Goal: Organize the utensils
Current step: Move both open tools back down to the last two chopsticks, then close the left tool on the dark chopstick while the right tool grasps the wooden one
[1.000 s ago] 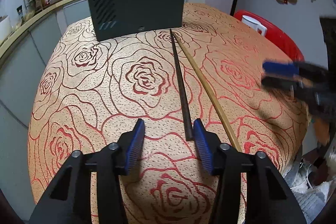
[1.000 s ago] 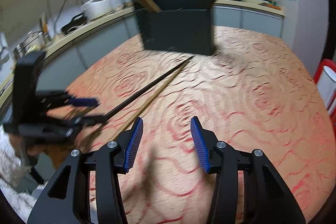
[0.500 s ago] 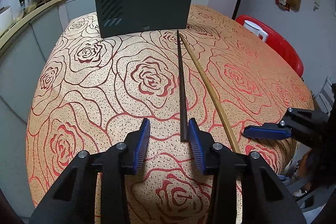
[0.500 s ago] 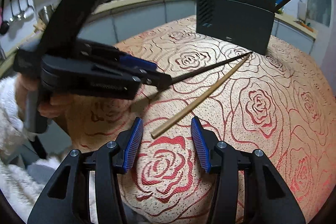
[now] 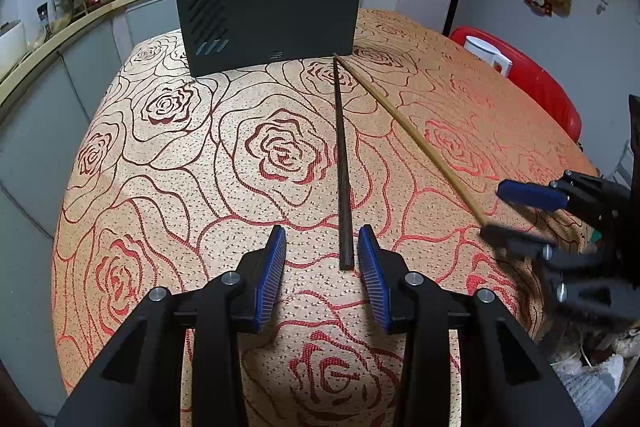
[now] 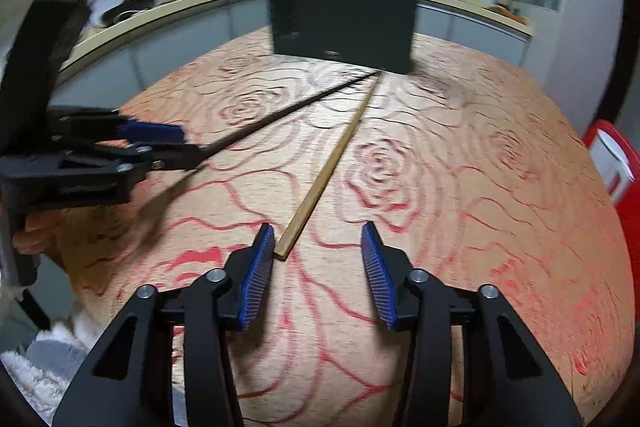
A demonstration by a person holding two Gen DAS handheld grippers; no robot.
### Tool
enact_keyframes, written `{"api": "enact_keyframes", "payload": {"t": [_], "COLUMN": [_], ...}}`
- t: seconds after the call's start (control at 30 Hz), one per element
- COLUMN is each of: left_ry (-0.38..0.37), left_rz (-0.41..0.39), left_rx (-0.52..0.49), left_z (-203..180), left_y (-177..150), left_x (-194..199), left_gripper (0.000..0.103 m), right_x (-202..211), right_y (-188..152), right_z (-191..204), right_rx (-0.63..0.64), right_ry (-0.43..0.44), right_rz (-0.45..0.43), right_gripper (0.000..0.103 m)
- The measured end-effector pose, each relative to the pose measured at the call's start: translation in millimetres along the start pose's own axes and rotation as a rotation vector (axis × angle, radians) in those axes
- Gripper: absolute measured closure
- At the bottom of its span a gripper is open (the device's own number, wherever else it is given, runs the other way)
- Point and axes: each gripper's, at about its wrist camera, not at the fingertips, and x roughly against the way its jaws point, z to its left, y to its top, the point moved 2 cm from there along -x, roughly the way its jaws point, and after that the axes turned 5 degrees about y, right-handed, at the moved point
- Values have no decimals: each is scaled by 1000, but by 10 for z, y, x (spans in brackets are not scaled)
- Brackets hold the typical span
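Note:
A dark chopstick (image 5: 343,167) and a light bamboo chopstick (image 5: 416,139) lie on the rose-patterned tablecloth (image 5: 160,187), both reaching to the black utensil holder (image 5: 268,15) at the far end. My left gripper (image 5: 322,259) is open, and the dark chopstick's near end lies between its fingertips, close to the right one. My right gripper (image 6: 318,253) is open, and the bamboo chopstick's (image 6: 324,175) near end lies just inside its left fingertip (image 6: 256,267). The holder (image 6: 342,19) has several chopsticks standing in it.
A red stool with a white mug (image 5: 488,55) stands right of the table. A kitchen counter (image 6: 160,15) with a rice cooker runs behind. The table's near edge drops off just below both grippers.
My right gripper has swung so the bamboo chopstick's end now sits by its left fingertip. My left gripper has narrowed slightly and stays around the dark chopstick's end.

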Motion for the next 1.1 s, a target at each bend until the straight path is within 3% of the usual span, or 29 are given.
{"api": "enact_keyframes", "payload": {"t": [0.13, 0.3, 0.4, 0.63, 0.77, 1.1], "left_ry": [8, 0, -9, -2, 10, 3], "left_rz": [-7, -15, -20, -37, -45, -38], "left_rx": [-9, -5, -4, -3, -15, -12], "left_z": [-36, -71, -93, -108, -122, -111], "left_y": [-6, -14, -16, -21, -31, -26], "left_x": [-5, -4, -3, -9, -7, 13], "left_gripper": [67, 68, 68, 81, 96, 96], "right_x": [13, 3, -12, -54, -68, -64], "right_y": [-4, -18, -13, 7, 16, 20], "right_z": [-110, -127, -101, -81, -71, -102], "right_rx": [-35, -59, -47, -8, 11, -1], "right_ry": [-70, 8, 9, -14, -14, -19], "right_rz": [-11, -33, -46, -76, -83, -79], "right_gripper": [68, 68, 69, 81, 86, 92]}}
